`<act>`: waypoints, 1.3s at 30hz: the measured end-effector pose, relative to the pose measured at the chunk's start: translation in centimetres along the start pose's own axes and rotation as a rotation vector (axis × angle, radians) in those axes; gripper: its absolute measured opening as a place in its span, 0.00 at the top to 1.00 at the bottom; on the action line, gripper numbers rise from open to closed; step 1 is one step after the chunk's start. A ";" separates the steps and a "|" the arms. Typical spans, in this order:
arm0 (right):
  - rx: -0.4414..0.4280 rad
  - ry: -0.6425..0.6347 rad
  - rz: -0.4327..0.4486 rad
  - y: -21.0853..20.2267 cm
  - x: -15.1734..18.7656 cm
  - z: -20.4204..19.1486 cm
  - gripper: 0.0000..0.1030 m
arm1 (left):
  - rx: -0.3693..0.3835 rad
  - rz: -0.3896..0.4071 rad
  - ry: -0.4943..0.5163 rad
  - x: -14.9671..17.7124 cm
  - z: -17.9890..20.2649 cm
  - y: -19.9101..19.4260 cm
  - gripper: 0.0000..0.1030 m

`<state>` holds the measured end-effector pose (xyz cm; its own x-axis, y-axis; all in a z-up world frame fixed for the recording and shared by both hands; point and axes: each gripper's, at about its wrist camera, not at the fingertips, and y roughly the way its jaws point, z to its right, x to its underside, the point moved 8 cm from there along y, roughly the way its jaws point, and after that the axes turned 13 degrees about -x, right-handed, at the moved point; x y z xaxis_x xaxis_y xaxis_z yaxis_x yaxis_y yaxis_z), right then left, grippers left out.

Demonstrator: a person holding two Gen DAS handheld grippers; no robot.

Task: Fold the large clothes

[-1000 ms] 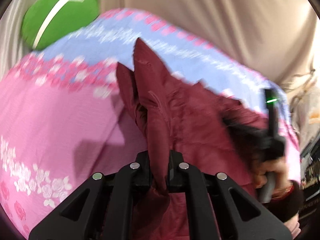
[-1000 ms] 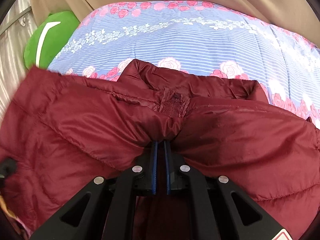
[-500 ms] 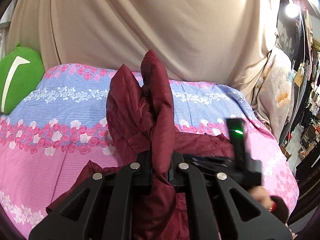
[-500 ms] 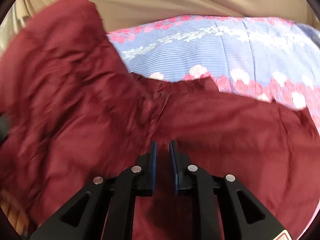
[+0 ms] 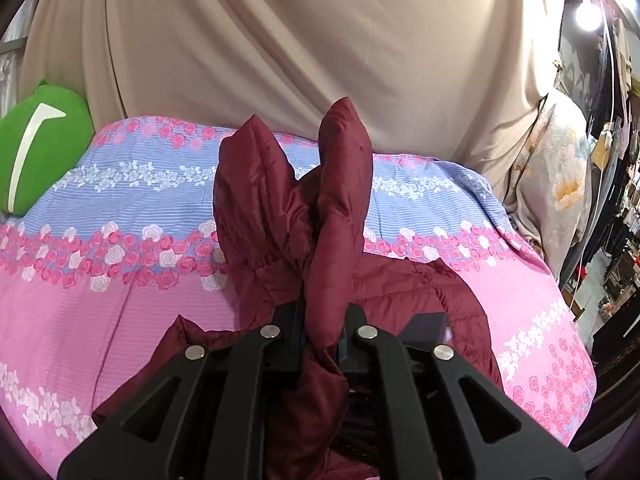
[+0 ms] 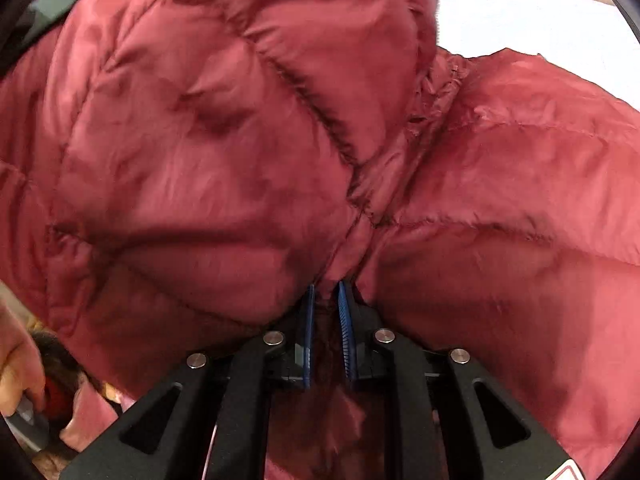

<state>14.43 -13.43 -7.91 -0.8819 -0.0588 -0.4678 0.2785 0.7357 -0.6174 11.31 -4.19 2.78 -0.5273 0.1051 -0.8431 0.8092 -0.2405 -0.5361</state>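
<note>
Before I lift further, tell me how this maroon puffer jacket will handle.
The maroon puffer jacket likely flops: it sags around the left tongs. Its quilted puffiness suggests it is light but springy. The shiny shell may slip from the right tongs.

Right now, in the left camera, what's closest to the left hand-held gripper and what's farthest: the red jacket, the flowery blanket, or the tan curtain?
1. Red jacket: pinched in the left hand-held gripper.
2. Flowery blanket: spread underneath, beyond.
3. Tan curtain: hanging behind the bed, farthest.
</note>
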 end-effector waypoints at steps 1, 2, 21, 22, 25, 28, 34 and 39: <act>0.010 0.009 0.016 -1.2 0.2 0.3 0.88 | 0.000 0.001 0.006 0.0 0.2 -0.1 0.94; 0.034 0.011 0.059 -3.2 0.3 0.8 0.88 | 0.002 0.003 0.017 0.0 0.6 -0.2 0.94; 0.334 0.182 0.231 -13.3 -0.6 13.3 0.86 | 0.090 -0.066 0.184 1.3 12.9 3.3 0.94; 0.324 0.188 0.238 -13.8 -0.6 13.3 0.86 | 0.101 -0.079 0.207 1.7 14.4 3.9 0.94; 0.322 0.224 0.295 -17.1 0.6 13.6 0.86 | 0.114 -0.129 0.262 3.4 17.8 6.2 0.91; 0.369 0.243 0.381 -21.5 2.4 13.2 0.84 | 0.159 -0.210 0.315 6.1 20.9 9.0 0.75; 0.424 0.227 0.463 -26.0 5.2 10.7 0.71 | 0.272 -0.184 0.313 7.1 21.6 6.2 0.33; 0.378 0.128 0.520 -27.1 3.6 8.1 0.45 | 0.344 -0.063 0.170 3.4 15.1 -1.4 0.17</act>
<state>6.76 -39.01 2.03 -0.6282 0.3385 -0.7006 0.7746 0.3570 -0.5220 4.51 -18.08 1.31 -0.4994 0.2810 -0.8195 0.6273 -0.5352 -0.5657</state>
